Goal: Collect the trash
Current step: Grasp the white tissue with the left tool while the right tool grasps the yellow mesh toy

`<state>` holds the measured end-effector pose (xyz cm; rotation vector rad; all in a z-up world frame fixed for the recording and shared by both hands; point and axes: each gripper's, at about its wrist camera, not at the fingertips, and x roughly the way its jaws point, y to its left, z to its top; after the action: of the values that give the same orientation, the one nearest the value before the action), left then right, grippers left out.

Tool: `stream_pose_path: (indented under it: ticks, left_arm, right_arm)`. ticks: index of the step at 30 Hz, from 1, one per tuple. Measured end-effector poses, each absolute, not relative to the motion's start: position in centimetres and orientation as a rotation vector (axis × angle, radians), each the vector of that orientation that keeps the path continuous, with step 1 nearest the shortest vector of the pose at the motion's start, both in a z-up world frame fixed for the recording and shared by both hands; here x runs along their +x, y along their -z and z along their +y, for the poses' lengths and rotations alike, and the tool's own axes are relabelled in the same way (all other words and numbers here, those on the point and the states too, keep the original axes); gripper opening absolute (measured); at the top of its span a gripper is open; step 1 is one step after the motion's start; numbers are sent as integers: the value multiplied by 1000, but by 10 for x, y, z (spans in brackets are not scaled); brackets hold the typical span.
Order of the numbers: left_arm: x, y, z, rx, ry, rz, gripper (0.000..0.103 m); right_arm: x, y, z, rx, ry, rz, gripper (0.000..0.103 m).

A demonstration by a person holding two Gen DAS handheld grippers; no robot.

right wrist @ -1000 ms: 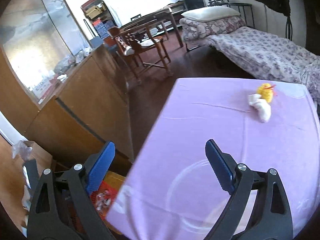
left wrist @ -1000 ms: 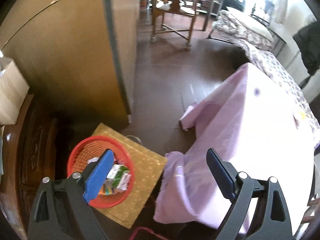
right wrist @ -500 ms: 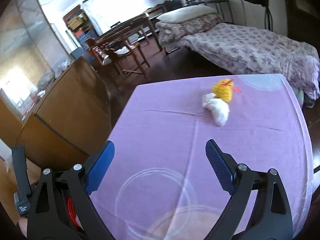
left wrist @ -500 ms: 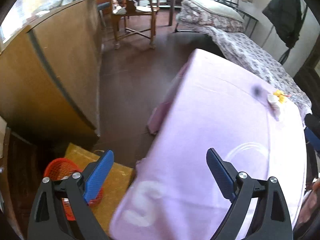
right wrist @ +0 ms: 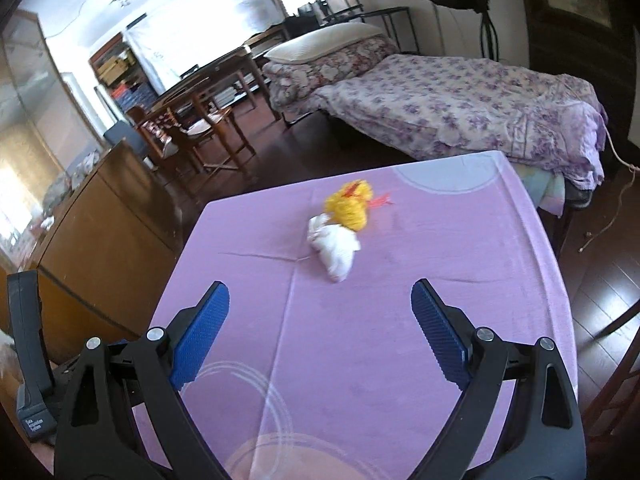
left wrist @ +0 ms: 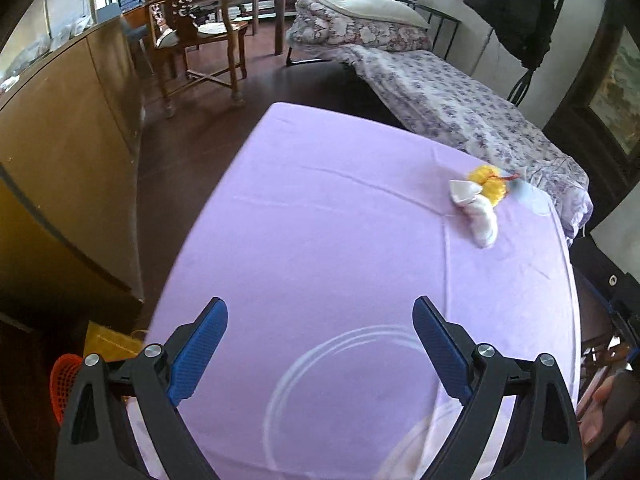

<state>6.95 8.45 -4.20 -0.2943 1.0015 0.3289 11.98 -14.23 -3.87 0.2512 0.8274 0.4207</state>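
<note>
A crumpled white wad [right wrist: 336, 248] and a yellow mesh ball [right wrist: 348, 208] with a red tail lie touching on the purple tablecloth [right wrist: 360, 340], towards its far side. They also show in the left wrist view, white wad [left wrist: 480, 216] and yellow ball [left wrist: 490, 184], at the far right of the table [left wrist: 320, 240]. My right gripper [right wrist: 320, 332] is open and empty, above the cloth short of the trash. My left gripper [left wrist: 320, 344] is open and empty over the table's near part. A red basket [left wrist: 64, 380] peeks out low at the left.
A wooden cabinet [left wrist: 60, 140] stands left of the table across a strip of dark floor. A flowered bed [right wrist: 460, 120] lies beyond the table. Wooden chairs and a table [left wrist: 200, 48] stand at the back. A yellow mat [left wrist: 108, 344] lies under the basket.
My left gripper has swung from above the red basket up and right, over the table. My right gripper has moved forward, so the white and yellow trash is closer.
</note>
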Motion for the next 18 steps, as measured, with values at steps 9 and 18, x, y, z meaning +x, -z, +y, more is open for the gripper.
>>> stream_pose_path:
  ticks: [9, 18]
  left_arm:
    - [94, 43, 65, -304, -317, 993, 92]
    - [124, 55, 51, -293, -312, 1009, 92]
  right_arm:
    - [131, 43, -162, 263, -362, 827, 89]
    - [145, 52, -179, 284, -300, 840, 89]
